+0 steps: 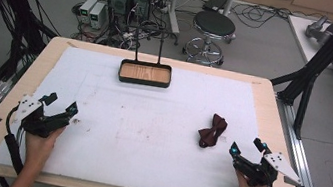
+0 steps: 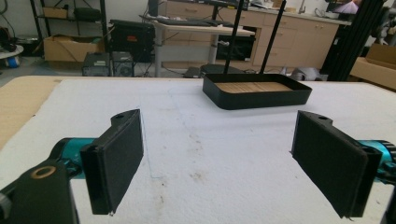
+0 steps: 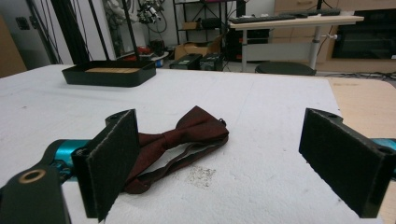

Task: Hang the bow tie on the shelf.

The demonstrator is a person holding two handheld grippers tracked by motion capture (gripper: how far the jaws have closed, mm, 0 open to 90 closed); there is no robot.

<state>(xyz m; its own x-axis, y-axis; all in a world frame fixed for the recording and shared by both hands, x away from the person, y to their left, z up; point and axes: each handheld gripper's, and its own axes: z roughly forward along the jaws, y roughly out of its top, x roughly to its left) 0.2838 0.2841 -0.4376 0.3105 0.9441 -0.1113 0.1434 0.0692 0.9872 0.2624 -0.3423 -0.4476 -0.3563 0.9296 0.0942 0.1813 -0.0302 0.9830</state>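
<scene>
Since the bow tie [image 3: 180,140] at frame centre is soft and light, its knot is best pinched by the right gripper [image 3: 224,163], now spread wide and empty.

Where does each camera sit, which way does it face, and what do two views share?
High view: above the table's near side, looking forward and down; forearms, left hand-held gripper and right hand-held gripper show.
Left gripper view: rides that gripper, facing the black tray; its open jaws show.
Right gripper view: rides that gripper, facing the maroon bow tie; its open jaws show.
Shared: both gripper views show the tray.
</scene>
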